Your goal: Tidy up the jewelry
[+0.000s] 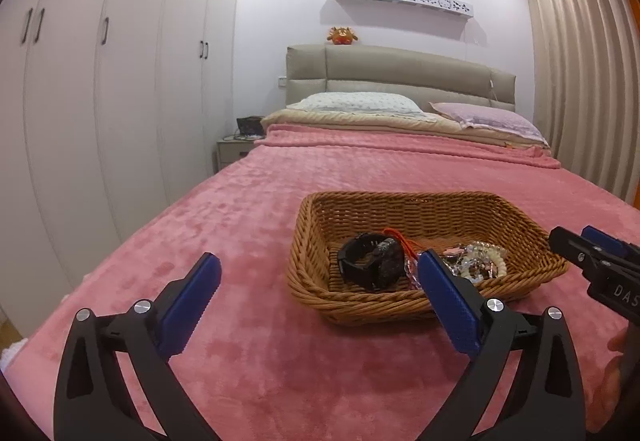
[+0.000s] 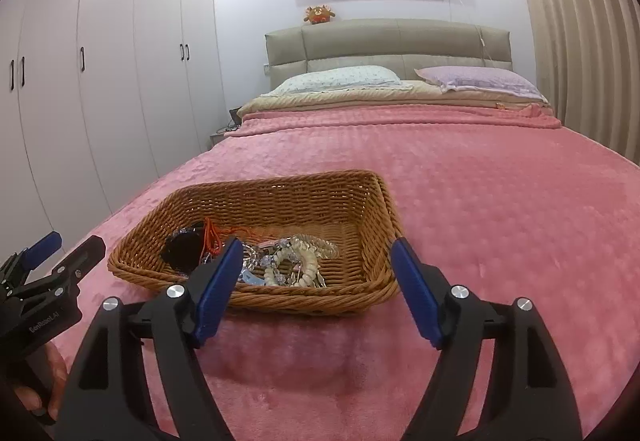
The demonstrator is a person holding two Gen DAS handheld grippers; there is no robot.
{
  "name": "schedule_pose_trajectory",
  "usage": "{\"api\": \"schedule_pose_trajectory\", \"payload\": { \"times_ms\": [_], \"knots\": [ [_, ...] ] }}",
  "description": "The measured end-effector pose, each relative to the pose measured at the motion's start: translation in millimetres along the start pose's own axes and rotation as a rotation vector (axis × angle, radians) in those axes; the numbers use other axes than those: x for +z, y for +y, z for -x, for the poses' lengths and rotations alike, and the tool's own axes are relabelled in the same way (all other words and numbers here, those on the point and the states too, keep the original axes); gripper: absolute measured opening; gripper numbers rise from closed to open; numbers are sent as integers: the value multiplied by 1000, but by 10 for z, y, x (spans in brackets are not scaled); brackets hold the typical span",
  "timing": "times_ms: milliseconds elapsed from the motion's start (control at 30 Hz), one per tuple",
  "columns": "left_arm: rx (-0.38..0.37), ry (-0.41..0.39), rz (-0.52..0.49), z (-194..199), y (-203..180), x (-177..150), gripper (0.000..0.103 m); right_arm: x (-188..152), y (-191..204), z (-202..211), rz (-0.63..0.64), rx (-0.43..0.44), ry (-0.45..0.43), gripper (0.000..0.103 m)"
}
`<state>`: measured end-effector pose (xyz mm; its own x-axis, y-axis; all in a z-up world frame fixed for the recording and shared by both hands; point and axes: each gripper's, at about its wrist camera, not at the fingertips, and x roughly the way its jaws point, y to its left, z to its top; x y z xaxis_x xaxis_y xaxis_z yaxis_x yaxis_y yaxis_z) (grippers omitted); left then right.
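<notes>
Jewelry lies tangled beside a black watch in the wicker basket on the bed; both claws, left and right, hang released, nothing picked. Next, I judge, calls for closing on one piece.

Wicker basket on pink bed, holding black watch, beaded bracelets. Left gripper fingers spread, empty, above the blanket.
</notes>
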<state>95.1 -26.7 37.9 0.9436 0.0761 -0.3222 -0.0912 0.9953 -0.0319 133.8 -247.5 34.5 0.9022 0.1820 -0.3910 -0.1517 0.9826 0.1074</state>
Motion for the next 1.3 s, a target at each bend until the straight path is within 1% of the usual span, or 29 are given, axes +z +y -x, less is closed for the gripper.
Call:
{"api": "schedule_pose_trajectory", "payload": {
  "times_ms": [267, 433, 1300],
  "knots": [
    [-29, 28, 46, -40, 69, -26, 95, -26, 91, 34, 50, -19, -7, 78],
    [-31, 38, 55, -60, 82, -21, 95, -31, 102, 32, 52, -24, -4, 80],
    [-31, 54, 48, -87, 62, -15, 95, -26, 84, 27, 50, -20, 2, 81]
  ]
}}
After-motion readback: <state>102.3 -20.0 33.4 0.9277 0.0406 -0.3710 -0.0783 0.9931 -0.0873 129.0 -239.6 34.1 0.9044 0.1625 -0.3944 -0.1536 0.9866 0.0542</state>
